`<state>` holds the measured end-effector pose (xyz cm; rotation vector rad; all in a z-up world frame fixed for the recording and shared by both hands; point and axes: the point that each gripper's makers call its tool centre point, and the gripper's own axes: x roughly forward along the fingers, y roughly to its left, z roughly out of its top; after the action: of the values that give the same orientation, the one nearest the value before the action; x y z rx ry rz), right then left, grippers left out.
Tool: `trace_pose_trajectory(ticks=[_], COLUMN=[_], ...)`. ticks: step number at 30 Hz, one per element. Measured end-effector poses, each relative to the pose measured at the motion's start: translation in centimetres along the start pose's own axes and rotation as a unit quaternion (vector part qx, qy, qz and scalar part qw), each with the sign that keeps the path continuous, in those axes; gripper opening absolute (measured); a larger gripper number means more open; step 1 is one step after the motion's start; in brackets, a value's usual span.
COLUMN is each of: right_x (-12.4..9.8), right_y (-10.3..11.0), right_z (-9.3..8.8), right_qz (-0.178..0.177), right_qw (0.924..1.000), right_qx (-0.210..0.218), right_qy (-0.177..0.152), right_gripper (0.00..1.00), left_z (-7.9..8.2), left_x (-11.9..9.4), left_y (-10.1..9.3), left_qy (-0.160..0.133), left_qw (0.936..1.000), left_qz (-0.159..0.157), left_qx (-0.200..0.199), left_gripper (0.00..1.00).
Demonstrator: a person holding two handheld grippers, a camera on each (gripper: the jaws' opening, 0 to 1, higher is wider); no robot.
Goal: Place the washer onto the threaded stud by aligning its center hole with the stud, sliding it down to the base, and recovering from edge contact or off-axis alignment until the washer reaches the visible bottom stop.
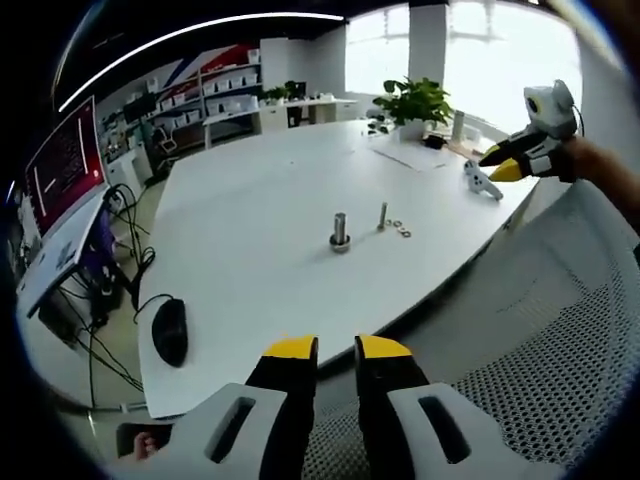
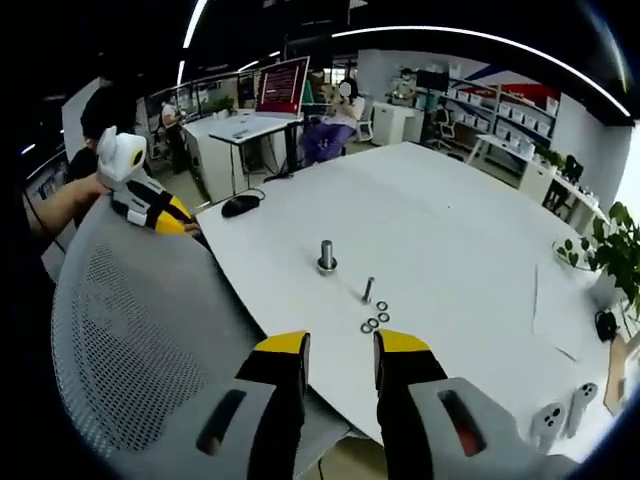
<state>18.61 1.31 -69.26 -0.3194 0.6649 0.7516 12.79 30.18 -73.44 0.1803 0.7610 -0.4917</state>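
Observation:
A thick threaded stud (image 1: 340, 232) (image 2: 327, 256) stands upright on a wide base on the white table (image 1: 250, 200) (image 2: 450, 230). A thinner stud (image 1: 382, 216) (image 2: 368, 290) stands close beside it. Small washers (image 1: 401, 229) (image 2: 375, 318) lie flat on the table next to the thin stud. My left gripper (image 1: 337, 350) hovers off the table's near edge, open and holding nothing; it also appears as the left gripper (image 2: 165, 215) above a chair. My right gripper (image 2: 342, 348) is open and empty, short of the washers; in the left gripper view the right gripper (image 1: 510, 165) is held by a hand.
A mesh chair back (image 1: 560, 330) (image 2: 130, 330) stands against the table edge between the grippers. A black mouse (image 1: 170, 330) (image 2: 240, 205) lies near one corner. White controllers (image 1: 482, 180) (image 2: 560, 415), a plant (image 1: 412, 100) and a monitor (image 2: 283, 85) sit further off.

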Motion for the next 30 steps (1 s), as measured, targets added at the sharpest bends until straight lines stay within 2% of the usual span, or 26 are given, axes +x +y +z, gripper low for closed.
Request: trace_pose_trajectory(ticks=[1, 6, 14, 18, 20, 25, 30], right_x=[0.2, 2.3, 6.0, 8.2, 9.1, 11.1, 12.8], right_y=[-0.1, -0.1, 0.5, 0.4, 0.5, 0.4, -1.0], right_z=[0.1, -0.2, -2.3, -4.0, -4.4, -5.8, -6.6], right_qz=[0.005, 0.039, 0.098, 0.113, 0.123, 0.137, 0.131], right_qw=[1.0, 0.9991, 0.9929, 0.987, 0.9854, 0.9788, 0.9761], right_qx=[-0.002, -0.018, -0.045, -0.074, -0.071, -0.086, -0.087], right_qy=[0.0, 0.007, 0.05, 0.087, 0.095, 0.125, 0.15], right_gripper=[0.28, 0.28, 0.28, 0.27, 0.27, 0.26, 0.26], left_z=[0.1, 0.0, -0.3, -0.3, 0.0, -0.3, -0.4], left_x=[0.0, 0.0, 0.0, -0.1, -0.1, -0.1, -0.1], left_y=[-0.3, -0.1, 1.3, 1.7, 1.4, 1.6, 1.7], left_qy=[-0.003, -0.001, 0.011, 0.009, 0.004, 0.01, 0.011], left_qw=[1.0, 1.0, 0.9991, 0.9986, 0.9989, 0.9986, 0.9984], left_qz=[-0.008, -0.004, 0.041, 0.051, 0.044, 0.051, 0.055], left_qx=[0.005, -0.001, -0.004, -0.003, 0.014, 0.0, -0.002], left_gripper=[0.13, 0.13, 0.13, 0.13, 0.13, 0.12, 0.12])
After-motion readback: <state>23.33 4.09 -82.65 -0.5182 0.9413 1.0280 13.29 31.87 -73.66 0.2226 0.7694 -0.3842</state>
